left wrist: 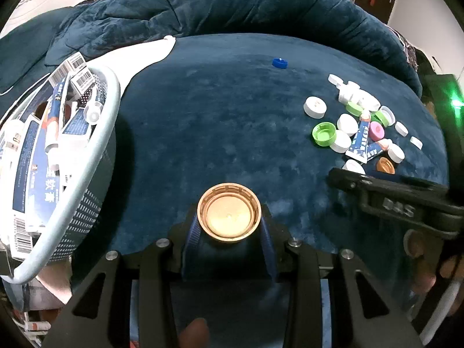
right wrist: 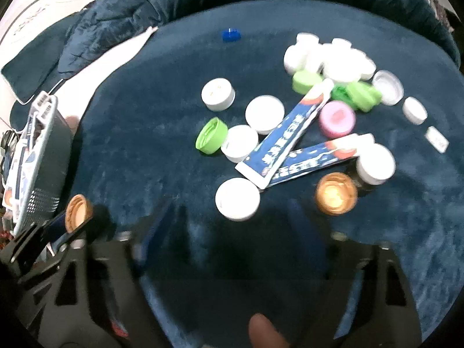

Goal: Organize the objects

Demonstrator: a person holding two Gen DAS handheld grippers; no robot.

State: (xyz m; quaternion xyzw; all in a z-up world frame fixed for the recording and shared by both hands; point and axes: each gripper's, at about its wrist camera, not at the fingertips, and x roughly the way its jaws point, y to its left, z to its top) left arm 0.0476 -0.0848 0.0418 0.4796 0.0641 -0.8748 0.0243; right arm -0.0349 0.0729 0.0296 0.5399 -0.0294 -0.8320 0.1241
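Left wrist view: left hand-held gripper (left wrist: 229, 226) pinches gold cap (left wrist: 229, 213) by rim, just right of basket (left wrist: 87, 156). Right hand-held gripper (right wrist: 232, 217) half open, empty, above white cap (right wrist: 237, 198) right of basket. Risk: shallow rim pinch; cap may slip onto blanket (left wrist: 217, 116) short of basket.

Two toothpaste tubes (right wrist: 285, 137) lie crossed among scattered caps (right wrist: 264, 114) on the blue blanket (right wrist: 145, 145), basket (right wrist: 34, 156) at left

Home bedroom: blue plush blanket (left wrist: 232, 5)
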